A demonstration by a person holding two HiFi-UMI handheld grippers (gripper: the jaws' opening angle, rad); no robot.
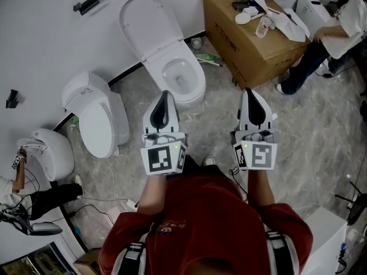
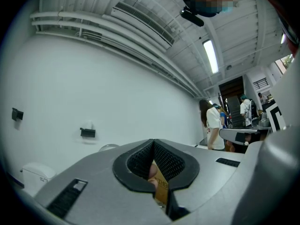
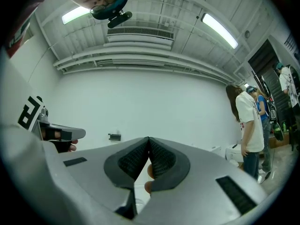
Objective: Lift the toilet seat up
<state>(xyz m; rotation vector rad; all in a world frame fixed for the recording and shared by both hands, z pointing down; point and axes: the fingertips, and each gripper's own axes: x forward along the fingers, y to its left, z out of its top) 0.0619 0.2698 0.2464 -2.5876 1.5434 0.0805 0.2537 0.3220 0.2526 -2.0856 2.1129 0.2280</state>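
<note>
Both grippers shut and empty, just short of the toilet.
The left gripper [image 1: 165, 96] and right gripper [image 1: 250, 93] are held side by side, each with its jaws pressed together on nothing. Just beyond the left one the toilet [image 1: 195, 76] stands at the floor's wall edge, bowl open and lid [image 1: 143, 22] raised. I cannot tell the seat from the lid. A box [image 1: 246, 53] sits to the right.

Person wears red short-sleeve shirt [image 1: 206, 222] w/ small print at chest, plus grey shoulder straps [image 1: 133, 255] w/ black buckles, one per side. Left tongs [image 1: 166, 93] & right tongs [image 1: 248, 90]: white shells, black teardrop inset on top. Each has a cube [image 1: 163, 158] of black/white square markers at rear, w/ small green light. Pads [image 2: 171, 165] are black mesh-textured rubber, set in grey body w/ black slots.
</note>
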